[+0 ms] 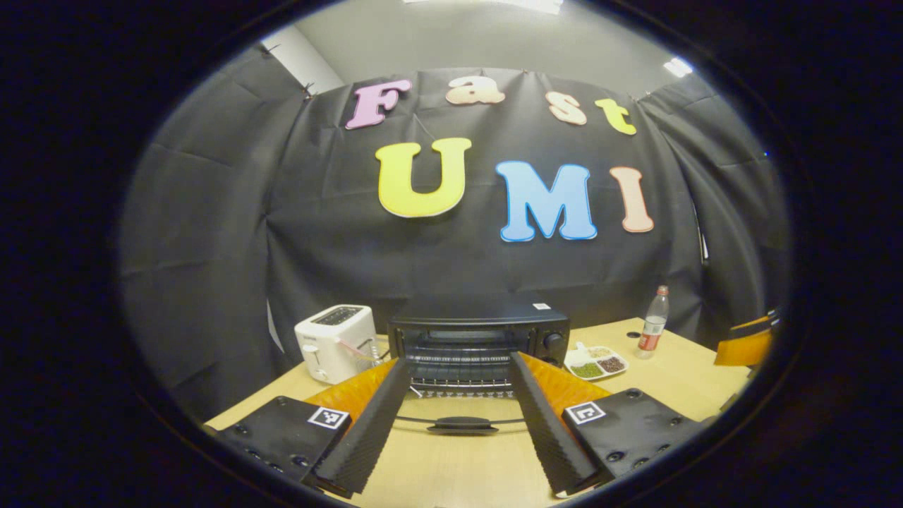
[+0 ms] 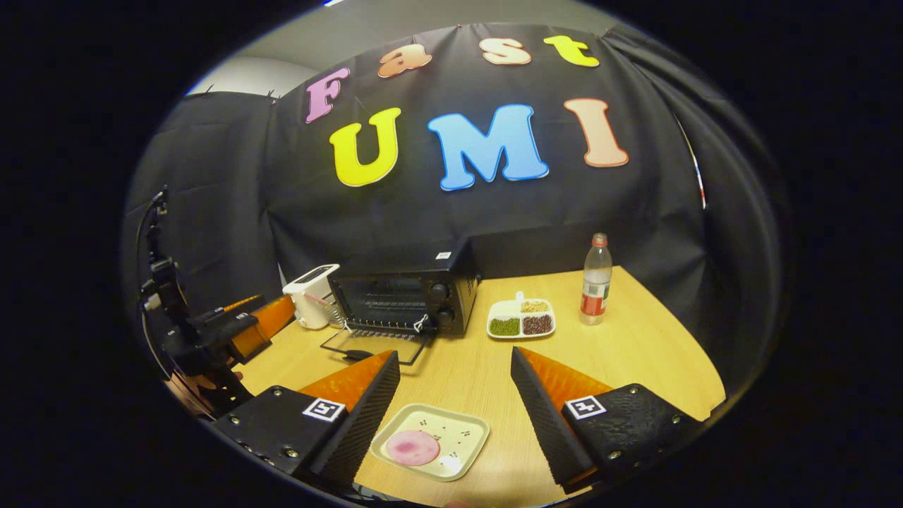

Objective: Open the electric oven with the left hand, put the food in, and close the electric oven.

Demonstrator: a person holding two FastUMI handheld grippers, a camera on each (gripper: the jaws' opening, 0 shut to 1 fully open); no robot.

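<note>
Oven [image 2: 402, 300] door [image 2: 374, 347] down. Right gripper [image 2: 455, 402] jaws released above the food tray [image 2: 432, 442]; left gripper [image 1: 458, 423] released. Next: probably grip the tray.

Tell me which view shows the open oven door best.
The right gripper view: the oven door lies flat before the oven, seen whole from the side. In the left gripper view the door sits partly hidden between the left gripper fingers.
</note>
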